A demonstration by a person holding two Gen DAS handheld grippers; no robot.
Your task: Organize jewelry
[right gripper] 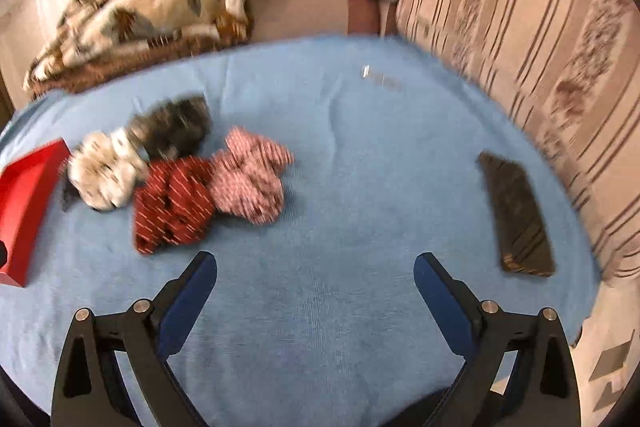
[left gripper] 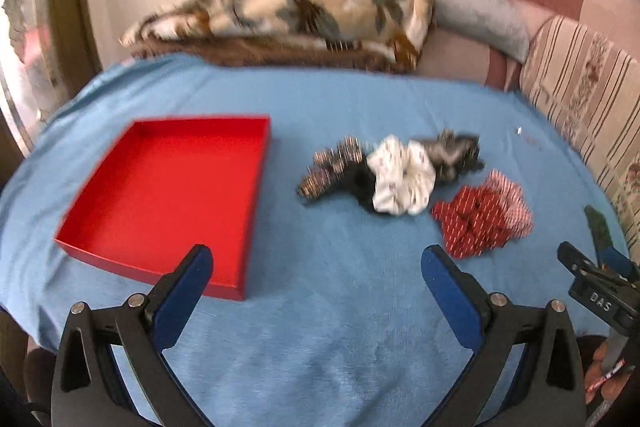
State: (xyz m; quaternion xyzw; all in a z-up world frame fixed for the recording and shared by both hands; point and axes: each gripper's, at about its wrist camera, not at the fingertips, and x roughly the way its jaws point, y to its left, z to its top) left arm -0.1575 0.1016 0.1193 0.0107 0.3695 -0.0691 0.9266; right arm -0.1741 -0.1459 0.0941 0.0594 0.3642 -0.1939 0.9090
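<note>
From the left wrist camera I see my left gripper (left gripper: 318, 265) with its fingers spread wide and holding nothing, hovering above the blue cloth (left gripper: 320, 307) that covers the bench. The red tray (left gripper: 86, 245) lies just ahead to the left, and it looks bare inside, so I judge nothing has been sorted yet. The scrunchies sit bunched right of it: a glittery dark one (left gripper: 334, 169), a white one (left gripper: 402, 179), a grey one (left gripper: 458, 155) and a dark red one (left gripper: 472, 223). From the right wrist camera my right gripper (right gripper: 316, 265) is likewise wide open and empty, with the dark red scrunchie nearest its left finger, a pink striped one (right gripper: 248, 177) touching it, and a dark phone-like slab (right gripper: 516, 215) well apart to the right. All pieces remain to be moved.
</note>
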